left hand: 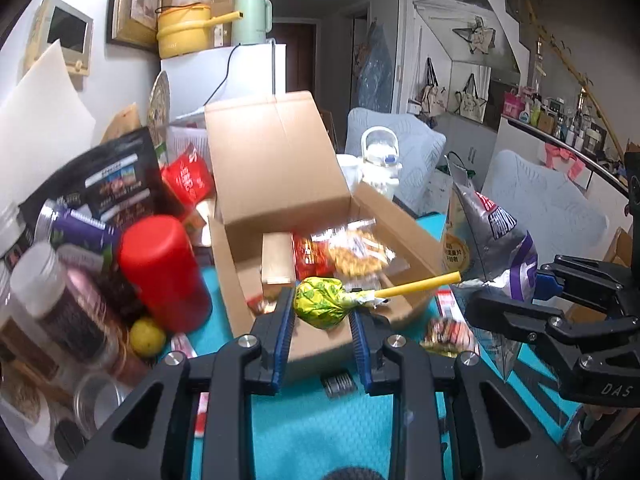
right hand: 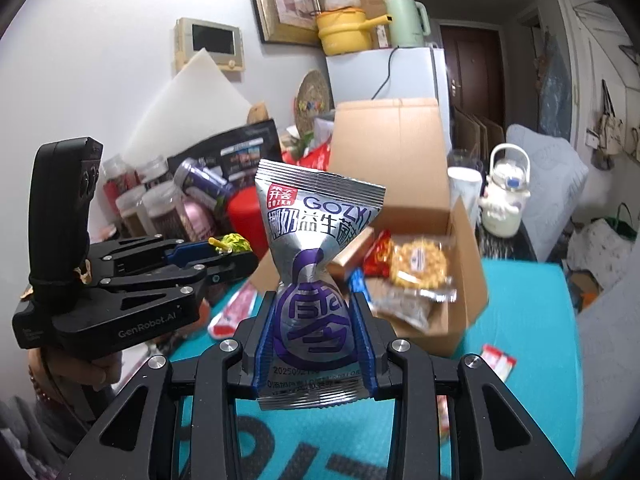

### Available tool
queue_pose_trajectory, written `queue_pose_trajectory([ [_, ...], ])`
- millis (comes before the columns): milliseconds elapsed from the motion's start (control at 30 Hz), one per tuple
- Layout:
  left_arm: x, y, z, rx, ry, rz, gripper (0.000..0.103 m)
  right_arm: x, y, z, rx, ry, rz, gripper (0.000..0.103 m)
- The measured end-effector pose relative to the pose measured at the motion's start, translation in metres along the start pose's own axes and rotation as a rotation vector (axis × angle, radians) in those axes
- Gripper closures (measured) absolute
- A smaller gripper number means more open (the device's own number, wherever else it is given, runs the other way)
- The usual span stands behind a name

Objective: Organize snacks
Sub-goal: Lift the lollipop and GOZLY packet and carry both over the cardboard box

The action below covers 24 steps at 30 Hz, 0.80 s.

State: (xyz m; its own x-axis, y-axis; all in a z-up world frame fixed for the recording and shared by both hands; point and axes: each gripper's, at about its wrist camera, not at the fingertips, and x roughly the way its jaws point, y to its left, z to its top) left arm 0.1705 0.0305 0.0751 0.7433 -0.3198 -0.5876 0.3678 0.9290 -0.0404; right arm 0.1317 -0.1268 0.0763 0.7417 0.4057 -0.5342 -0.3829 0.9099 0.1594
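My left gripper (left hand: 322,308) is clamped on a lollipop (left hand: 322,302): the blue pads press the green-and-yellow wrapped head from both sides, and its yellow stick (left hand: 418,285) juts out to the right past my right-hand finger, tilted slightly upward. Just ahead of these fingertips sits the open cardboard box (left hand: 320,216), its lid flap standing upright at the far side. Inside it, beyond the lollipop, lie a red packet (left hand: 310,258), a clear bag of golden snacks (left hand: 358,254) and a small brown carton (left hand: 276,258). To the left of the fingers stands a red canister (left hand: 162,272) among jars, with a yellow lemon (left hand: 147,337) at its foot. Everything rests on a teal mat (left hand: 316,420).

My right gripper (right hand: 316,320) is closed on a silver-and-purple snack bag (right hand: 316,268), squeezing it at the waist so the sealed top fans out above the fingertips and the bottom seam hangs between the fingers near the palm. The bag stands upright, lifted off the mat. Beyond and to the right of these fingers the box (right hand: 464,280) shows the same golden snacks (right hand: 420,266) plus a grey packet (right hand: 404,306) at its near edge. A small red-and-white sachet (right hand: 496,360) lies on the mat to the right of the fingers. Off to the left, the other gripper (right hand: 234,250) carries the lollipop (right hand: 236,243) at the same height.
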Motion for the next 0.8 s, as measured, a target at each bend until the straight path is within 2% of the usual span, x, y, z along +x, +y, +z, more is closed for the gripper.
queue_pose_trajectory([
  [500,0.072,0.012,0.062,-0.013,-0.067,0.017,0.076,0.053,-0.058,0.059,0.018,-0.052,-0.033,0.068],
  [633,0.101,0.02,0.071,-0.029,-0.052,0.022,0.076,0.071,-0.076,0.068,0.043,-0.064,-0.017,0.068],
  [800,0.125,0.026,0.075,-0.038,-0.042,0.068,0.076,0.1,-0.093,0.075,0.051,-0.034,-0.019,0.068],
])
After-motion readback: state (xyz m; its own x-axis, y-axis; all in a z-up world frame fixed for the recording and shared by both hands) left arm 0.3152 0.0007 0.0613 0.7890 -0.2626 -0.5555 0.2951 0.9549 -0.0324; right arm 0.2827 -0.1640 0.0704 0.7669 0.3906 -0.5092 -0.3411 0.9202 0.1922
